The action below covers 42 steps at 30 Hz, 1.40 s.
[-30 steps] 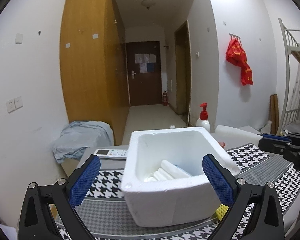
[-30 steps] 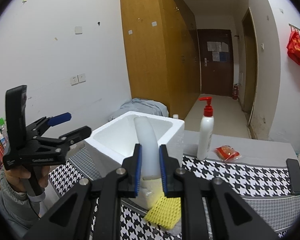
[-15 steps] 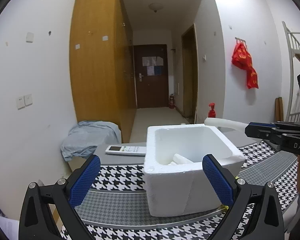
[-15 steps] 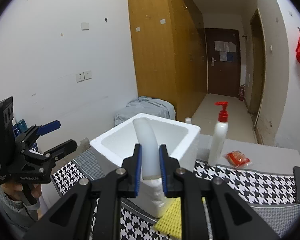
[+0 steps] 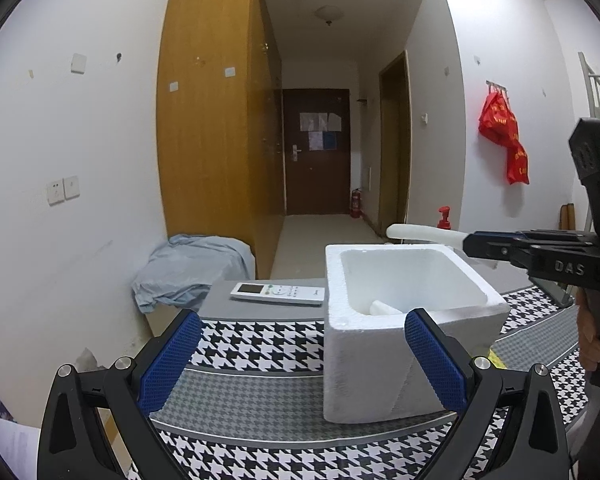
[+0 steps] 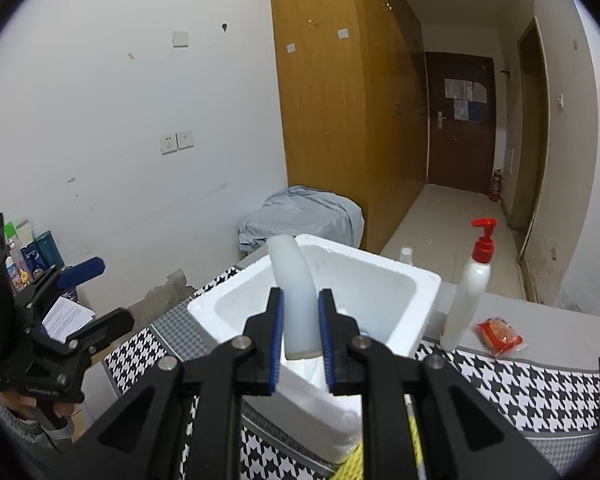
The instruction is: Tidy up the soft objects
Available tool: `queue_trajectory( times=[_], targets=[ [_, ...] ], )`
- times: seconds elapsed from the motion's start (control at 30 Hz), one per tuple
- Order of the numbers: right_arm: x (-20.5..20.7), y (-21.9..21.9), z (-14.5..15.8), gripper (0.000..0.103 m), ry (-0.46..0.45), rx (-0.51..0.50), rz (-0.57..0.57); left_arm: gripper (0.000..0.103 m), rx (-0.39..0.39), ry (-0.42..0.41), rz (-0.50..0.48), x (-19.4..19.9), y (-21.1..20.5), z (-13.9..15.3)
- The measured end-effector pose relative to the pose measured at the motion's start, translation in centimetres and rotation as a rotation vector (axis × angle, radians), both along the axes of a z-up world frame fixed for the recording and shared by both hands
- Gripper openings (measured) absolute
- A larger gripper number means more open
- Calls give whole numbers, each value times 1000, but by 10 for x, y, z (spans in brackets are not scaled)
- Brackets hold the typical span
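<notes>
Nearest your right wrist camera, your right gripper (image 6: 300, 336) is clamped on a curved white foam tube (image 6: 294, 296), its blue pads pressing both sides of the tube's lower end while the upper end arcs over the white foam box (image 6: 400, 308). Just below that gripper a scrap of yellow foam netting (image 6: 350, 464) pokes out at the foot of the box; your left view shows only a sliver of it. Beyond the box, this view gives you a white pump bottle (image 6: 470, 292) with a red top and, beside it, a small red snack packet (image 6: 498, 332) on the grey strip of tabletop (image 6: 560, 316); in the left view only the red pump top shows above the tube.

From your left wrist camera, your left gripper (image 5: 298, 354) stands wide open with nothing between its blue pads, near the front of the box on the houndstooth cloth (image 5: 260, 344). Looking into the box from here, you can see another white foam piece (image 5: 382, 307) lying at the bottom, hidden from the right camera. Left of the box lies a white remote control (image 5: 278, 293), seen only here. Farther back, a rumpled grey cloth (image 5: 188, 268) lies against the wall.
</notes>
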State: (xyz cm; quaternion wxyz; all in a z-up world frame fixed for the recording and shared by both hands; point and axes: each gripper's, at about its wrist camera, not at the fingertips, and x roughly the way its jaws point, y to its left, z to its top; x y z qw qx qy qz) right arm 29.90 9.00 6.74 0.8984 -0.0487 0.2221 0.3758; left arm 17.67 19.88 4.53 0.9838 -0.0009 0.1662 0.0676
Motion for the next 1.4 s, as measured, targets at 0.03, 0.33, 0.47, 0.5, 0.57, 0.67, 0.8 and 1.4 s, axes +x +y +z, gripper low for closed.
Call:
queue_trajectory(
  times=[0.03, 0.33, 0.47, 0.5, 0.57, 0.67, 0.8, 1.4],
  targets=[
    [2, 2, 0, 20, 4, -1, -1, 102, 0, 1, -1, 0, 1, -1],
    [15, 18, -9, 20, 32, -35, -11, 102, -22, 16, 10, -2, 7, -9],
    [22, 22, -12, 20, 47, -50, -23, 102, -24, 18, 6, -3, 8, -10],
    [23, 22, -12, 21, 51, -48, -25, 102, -26, 19, 5, -3, 8, -10],
    [24, 23, -12, 27, 52, -48, -29, 102, -31, 20, 4, -3, 9, -10],
    [22, 22, -10, 58, 41, -46, -41, 102, -35, 19, 7, -3, 11, -9],
    [18, 18, -7, 77, 30, -38, -50, 102, -40, 19, 7, -3, 11, -9],
    [-6, -13, 3, 103, -27, -4, -86, 102, -51, 24, -15, -5, 0, -6]
  ],
)
